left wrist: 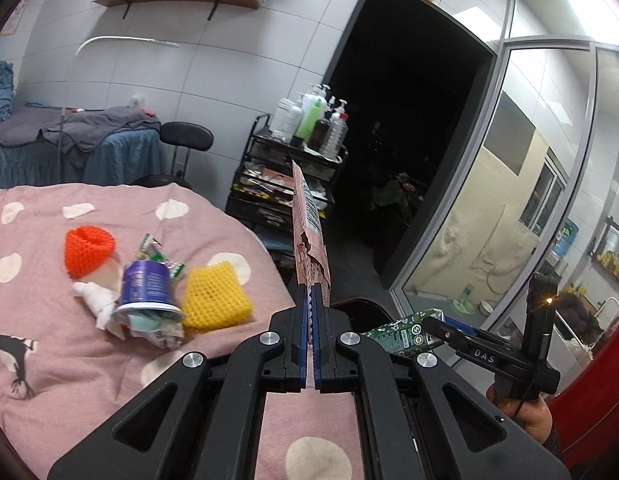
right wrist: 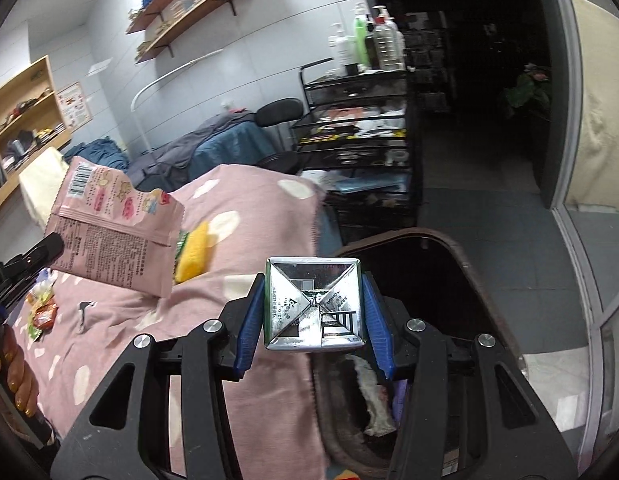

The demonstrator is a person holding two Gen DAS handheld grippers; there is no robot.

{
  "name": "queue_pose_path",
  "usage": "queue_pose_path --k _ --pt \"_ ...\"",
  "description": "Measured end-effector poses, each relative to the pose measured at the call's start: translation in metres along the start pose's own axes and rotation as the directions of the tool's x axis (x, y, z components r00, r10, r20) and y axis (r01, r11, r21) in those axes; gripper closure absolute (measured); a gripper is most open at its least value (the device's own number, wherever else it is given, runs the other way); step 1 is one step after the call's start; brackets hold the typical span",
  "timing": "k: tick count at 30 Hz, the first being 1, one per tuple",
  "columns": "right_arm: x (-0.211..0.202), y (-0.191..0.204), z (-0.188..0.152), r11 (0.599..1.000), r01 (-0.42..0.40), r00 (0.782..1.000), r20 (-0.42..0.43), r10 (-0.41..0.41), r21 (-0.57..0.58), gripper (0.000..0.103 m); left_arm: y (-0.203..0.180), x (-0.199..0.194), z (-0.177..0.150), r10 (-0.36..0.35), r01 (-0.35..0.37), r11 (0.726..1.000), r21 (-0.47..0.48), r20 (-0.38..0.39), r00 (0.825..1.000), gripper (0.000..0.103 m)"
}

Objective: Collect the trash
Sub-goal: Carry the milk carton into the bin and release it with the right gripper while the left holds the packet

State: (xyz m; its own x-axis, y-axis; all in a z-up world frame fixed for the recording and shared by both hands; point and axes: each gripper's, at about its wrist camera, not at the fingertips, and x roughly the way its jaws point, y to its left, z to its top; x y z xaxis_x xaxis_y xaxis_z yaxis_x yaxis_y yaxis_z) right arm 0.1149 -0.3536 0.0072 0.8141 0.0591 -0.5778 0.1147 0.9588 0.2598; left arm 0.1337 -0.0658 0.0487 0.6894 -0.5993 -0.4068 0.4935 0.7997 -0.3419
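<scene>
The left tool [left wrist: 309,300] was clamped together on one pink snack wrapper [left wrist: 307,232], held upright past the bed's [left wrist: 49,360] edge, and the right tool [right wrist: 313,312] gripped one green drink carton [right wrist: 314,308] above a dark bin [right wrist: 461,264]. On the pink dotted bedspread lay one purple cup [left wrist: 147,290], one orange foam net [left wrist: 87,252], one yellow foam net [left wrist: 215,296] and crumpled tissue [left wrist: 97,300]. Open tiled floor [right wrist: 489,200] lay beside the bed.

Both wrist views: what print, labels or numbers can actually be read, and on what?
"DAS": on the right tongs' black body.
Pink wrapper: barcode and dense print, too small to read.
Carton: tiny print on its silver end, unreadable.
Purple cup: label blurred.
</scene>
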Motion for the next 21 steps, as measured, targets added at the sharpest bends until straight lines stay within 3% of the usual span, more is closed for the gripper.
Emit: queue_pose_path --k 8,14,21 --pt "0.026 -0.044 -0.008 0.982 0.185 0.982 -0.049 -0.183 0.029 0.056 -0.02 0.026 0.003 -0.034 0.034 0.999 0.028 -0.034 0.999 0.101" --pt "0.061 -0.065 -0.03 0.971 0.235 0.962 -0.154 -0.226 0.038 0.055 -0.031 0.04 0.001 -0.05 0.053 0.998 0.047 -0.059 0.997 0.101" --pt "0.088 -0.067 -0.05 0.967 0.255 0.945 -0.212 -0.25 0.0 0.055 -0.042 0.052 -0.003 -0.072 0.077 0.995 0.062 -0.087 0.994 0.101"
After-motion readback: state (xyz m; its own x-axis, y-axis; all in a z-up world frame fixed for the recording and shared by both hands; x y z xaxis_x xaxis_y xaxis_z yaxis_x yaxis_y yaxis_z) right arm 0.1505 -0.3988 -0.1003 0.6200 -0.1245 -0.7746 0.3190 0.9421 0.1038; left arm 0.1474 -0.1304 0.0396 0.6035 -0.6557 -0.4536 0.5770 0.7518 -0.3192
